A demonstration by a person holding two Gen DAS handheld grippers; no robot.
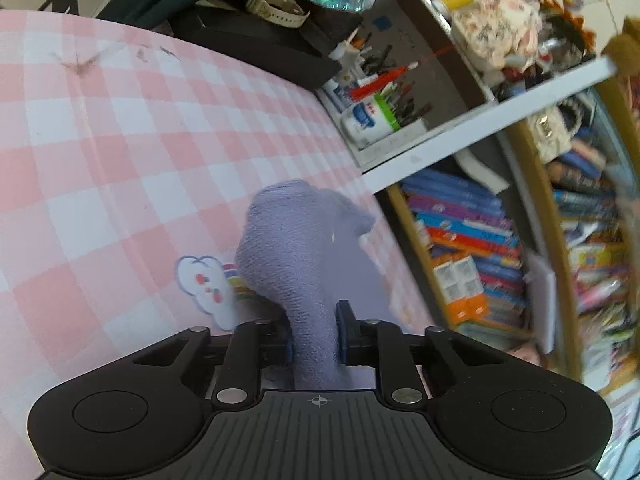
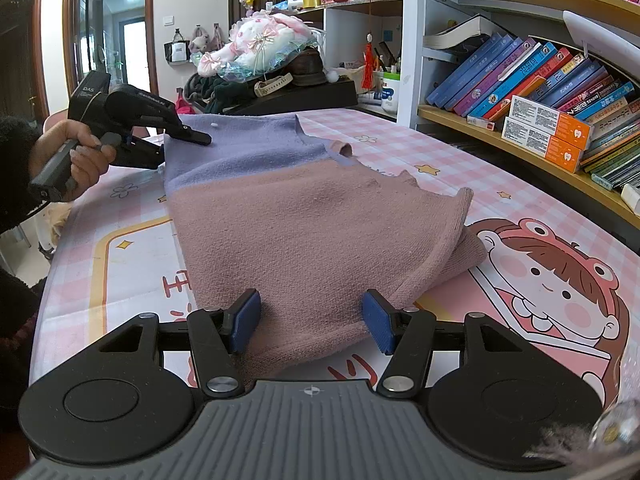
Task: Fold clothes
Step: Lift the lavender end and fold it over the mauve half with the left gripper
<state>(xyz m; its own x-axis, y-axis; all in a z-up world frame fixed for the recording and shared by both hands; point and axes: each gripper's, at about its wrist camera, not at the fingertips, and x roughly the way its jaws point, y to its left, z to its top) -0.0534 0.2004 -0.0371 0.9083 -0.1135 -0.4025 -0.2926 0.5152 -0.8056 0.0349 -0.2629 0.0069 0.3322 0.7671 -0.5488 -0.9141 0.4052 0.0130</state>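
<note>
Sweater [image 2: 304, 216] lies doubled on the checked tablecloth [image 2: 440, 148], lilac end far. Left gripper [image 1: 316, 336] is clamped on the lilac edge; right gripper [image 2: 310, 320] is spread around the near mauve edge. Fold judged partway; further folds likely left.

Black hand-held gripper [image 2: 188, 136] with white lettering, blue finger pads [image 2: 246, 320], silver screws; fuzzy black sleeve [image 2: 14, 168]

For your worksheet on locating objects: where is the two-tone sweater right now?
In the right wrist view the sweater lies mid-table on the pink checked tablecloth, left of the bookshelf; the left gripper pinches its far purple end.
</note>
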